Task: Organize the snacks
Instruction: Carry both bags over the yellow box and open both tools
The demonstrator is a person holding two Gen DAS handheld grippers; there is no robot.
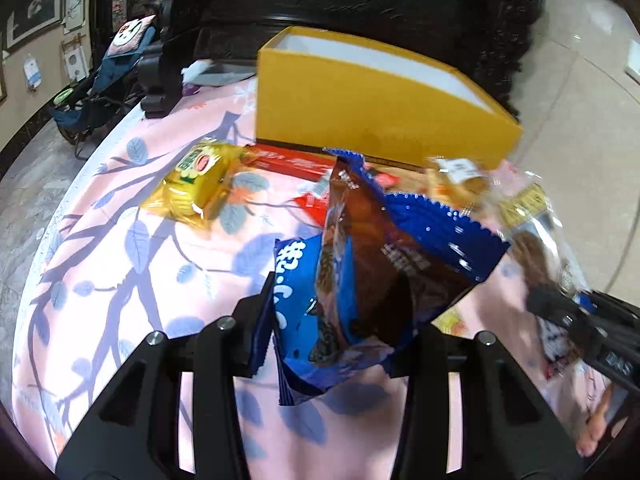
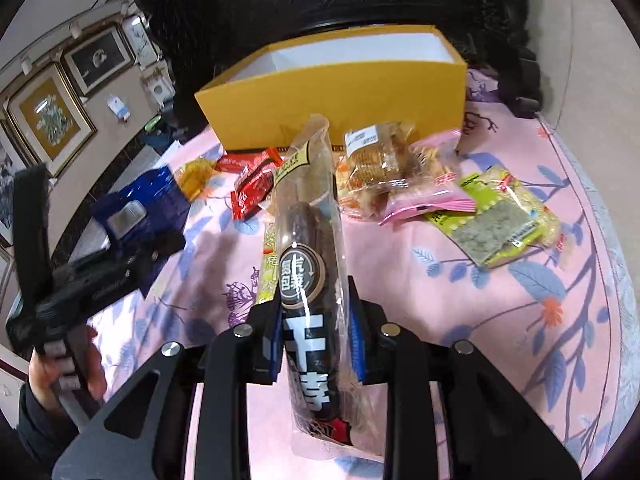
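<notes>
Left wrist view: left tool [image 1: 334, 336] clamps the blue snack packet [image 1: 360, 272], lifted for boxing.
Right wrist view: right tool [image 2: 314, 344] clamps the long dark snack bar [image 2: 306, 264], aimed at yellow box [image 2: 332, 104].

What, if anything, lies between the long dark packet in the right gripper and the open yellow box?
Nothing blocks the way above the table. The right gripper holds the long packet lifted, pointing at the yellow box, whose top is open. Loose snacks such as the red wrappers and the clear biscuit pack lie on the cloth before the box, below the packet.
</notes>
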